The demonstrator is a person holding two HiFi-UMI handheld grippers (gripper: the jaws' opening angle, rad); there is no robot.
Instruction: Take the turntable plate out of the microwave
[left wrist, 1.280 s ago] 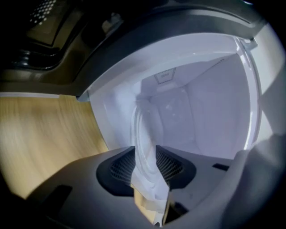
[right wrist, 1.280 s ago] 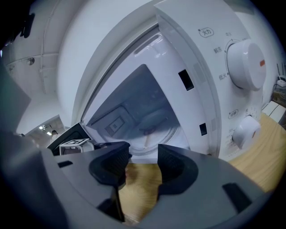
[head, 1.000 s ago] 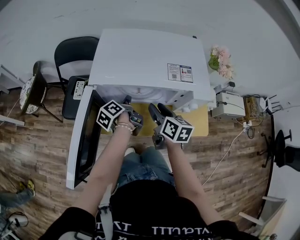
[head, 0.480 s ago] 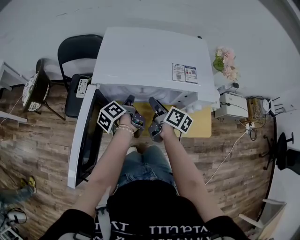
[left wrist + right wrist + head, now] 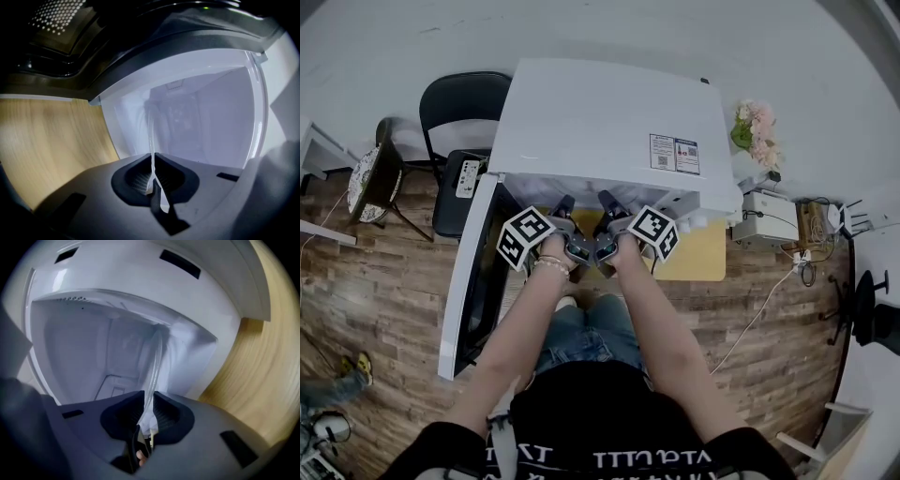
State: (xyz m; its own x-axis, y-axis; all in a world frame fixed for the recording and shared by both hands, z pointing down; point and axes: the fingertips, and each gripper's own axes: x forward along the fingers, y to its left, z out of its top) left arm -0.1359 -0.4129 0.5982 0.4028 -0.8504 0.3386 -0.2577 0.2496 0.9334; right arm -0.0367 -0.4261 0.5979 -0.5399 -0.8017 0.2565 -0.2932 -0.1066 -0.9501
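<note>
Both grippers grasp the plate (image 5: pixel 151 136) inside the microwave (image 5: pixel 600 122), the left gripper (image 5: pixel 152 182) clamped on its rim and the right gripper (image 5: pixel 146 417) just closing there, so next it likely needs a level, even pull outward.

Floor (image 5: pixel 384 281): brown wood-look planks, spreading to both sides of the left gripper (image 5: pixel 565 204) and right gripper (image 5: pixel 606 201).
Wall (image 5: pixel 581 28): plain pale grey, far ahead of both grippers.
Table top (image 5: pixel 701 255): light wood, just right of the right gripper.
Black chair (image 5: pixel 455 105): ahead and left of the left gripper, near the wall.
Patterned round seat (image 5: pixel 364 178): well left of the left gripper.
Pink flowers (image 5: pixel 757 131): ahead and right of the right gripper.
White box (image 5: pixel 769 216): right of the right gripper, past the table top.
Light: even and soft.
</note>
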